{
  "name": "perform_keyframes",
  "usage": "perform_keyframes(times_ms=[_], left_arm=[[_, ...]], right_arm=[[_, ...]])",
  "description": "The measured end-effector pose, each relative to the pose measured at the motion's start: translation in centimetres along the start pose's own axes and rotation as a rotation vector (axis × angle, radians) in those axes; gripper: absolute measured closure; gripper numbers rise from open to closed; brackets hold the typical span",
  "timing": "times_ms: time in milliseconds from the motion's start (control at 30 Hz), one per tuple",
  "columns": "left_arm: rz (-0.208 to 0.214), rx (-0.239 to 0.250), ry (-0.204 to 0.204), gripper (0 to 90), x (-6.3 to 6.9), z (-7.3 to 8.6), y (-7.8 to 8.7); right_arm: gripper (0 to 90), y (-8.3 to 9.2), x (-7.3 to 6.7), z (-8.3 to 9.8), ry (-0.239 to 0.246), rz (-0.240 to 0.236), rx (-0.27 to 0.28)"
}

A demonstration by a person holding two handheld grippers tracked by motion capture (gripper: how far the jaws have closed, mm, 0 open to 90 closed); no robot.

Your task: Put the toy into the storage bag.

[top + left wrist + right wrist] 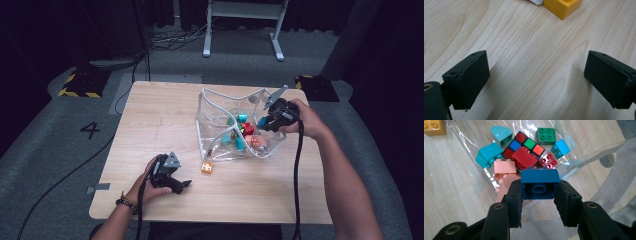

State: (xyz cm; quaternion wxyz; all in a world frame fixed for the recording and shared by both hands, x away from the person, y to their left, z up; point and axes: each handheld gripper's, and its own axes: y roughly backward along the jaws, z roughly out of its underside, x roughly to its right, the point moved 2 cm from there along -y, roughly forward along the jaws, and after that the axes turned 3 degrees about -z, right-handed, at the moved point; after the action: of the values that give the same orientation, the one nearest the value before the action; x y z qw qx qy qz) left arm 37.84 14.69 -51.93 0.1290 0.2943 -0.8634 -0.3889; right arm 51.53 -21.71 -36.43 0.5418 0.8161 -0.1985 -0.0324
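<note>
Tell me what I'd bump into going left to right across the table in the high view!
Left claw → orange brick → clear bag of bricks → right claw holding a blue brick.

Glossy plastic blue brick (540,183); clear glossy bag (220,100); matt wood table (150,120).

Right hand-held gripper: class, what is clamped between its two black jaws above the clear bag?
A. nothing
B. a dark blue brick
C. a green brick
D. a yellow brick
B: in the right gripper view the right hand-held gripper has both jaws pressed on the sides of a dark blue brick, hollow underside toward the camera, above the clear bag of bricks.
</note>
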Motion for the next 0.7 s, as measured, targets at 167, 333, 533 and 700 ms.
perform_keyframes(times_ms=[167, 333, 533, 700], left_arm=[[0.002, 0.0, 0.0, 6.5, 0.0, 0.0, 0.0], [0.002, 0.0, 0.0, 6.5, 0.0, 0.0, 0.0], [0.002, 0.0, 0.0, 6.5, 0.0, 0.0, 0.0], [0.002, 0.0, 0.0, 6.5, 0.0, 0.0, 0.0]], right_arm=[[59.1, 0.2, -0.2, 0.1, -0.006, -0.001, 0.034], [55.9, 0.5, -0.7, 0.8, -0.02, -0.003, 0.107], [54.2, 1.6, -0.9, 1.7, -0.041, 0.024, 0.184], [50.4, 2.7, -1.6, 2.6, -0.08, 0.041, 0.264]])
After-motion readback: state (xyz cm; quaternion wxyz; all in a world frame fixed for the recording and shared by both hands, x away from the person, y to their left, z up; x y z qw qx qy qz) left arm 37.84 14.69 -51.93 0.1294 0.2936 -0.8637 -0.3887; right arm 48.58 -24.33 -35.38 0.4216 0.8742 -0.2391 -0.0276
